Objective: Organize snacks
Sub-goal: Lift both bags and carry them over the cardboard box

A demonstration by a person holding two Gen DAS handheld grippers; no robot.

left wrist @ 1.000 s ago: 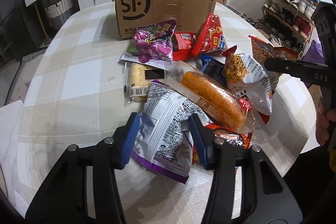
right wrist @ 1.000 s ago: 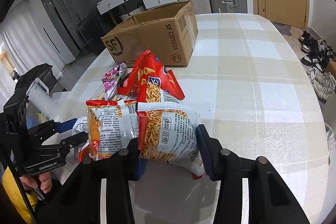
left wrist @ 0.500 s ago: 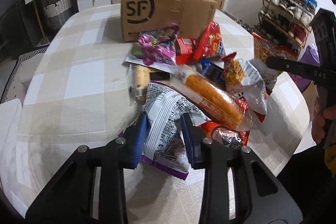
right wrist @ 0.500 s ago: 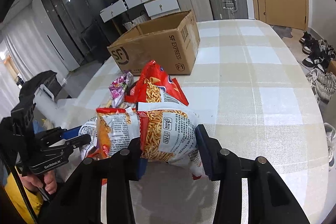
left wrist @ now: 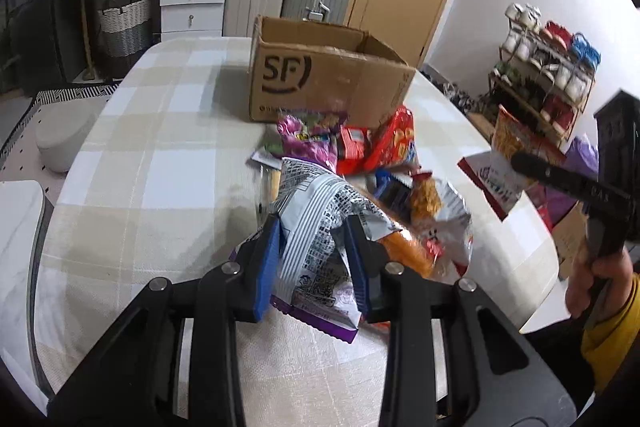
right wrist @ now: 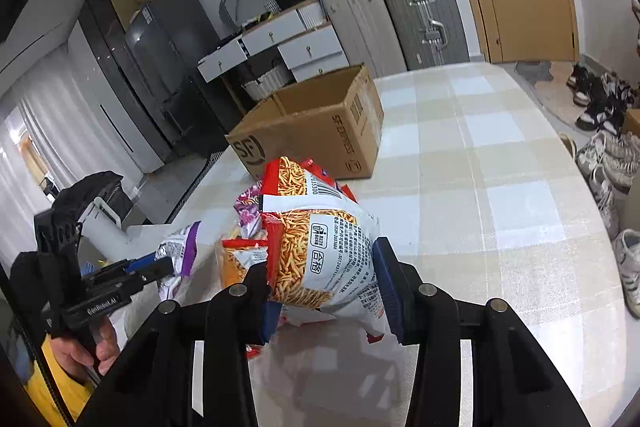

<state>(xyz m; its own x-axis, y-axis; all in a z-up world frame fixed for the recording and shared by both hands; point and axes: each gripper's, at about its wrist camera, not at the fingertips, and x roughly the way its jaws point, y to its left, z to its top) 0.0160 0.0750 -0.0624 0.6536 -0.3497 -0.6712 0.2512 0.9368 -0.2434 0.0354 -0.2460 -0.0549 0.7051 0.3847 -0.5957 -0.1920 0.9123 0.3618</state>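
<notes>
Blurring snack pile [left wrist: 360, 155], box interior [right wrist: 320, 99] hidden

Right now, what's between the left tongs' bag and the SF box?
Left wrist view: loose snacks, a purple packet and red packets, lie between the silver-purple bag and SF box.

The bench [right wrist: 500, 195] lies bare on the shoe side and on the dresser side. The snack pile [left wrist: 360, 147] crowds the near face of the open cardboard box [left wrist: 320, 83], blocking the middle.
</notes>
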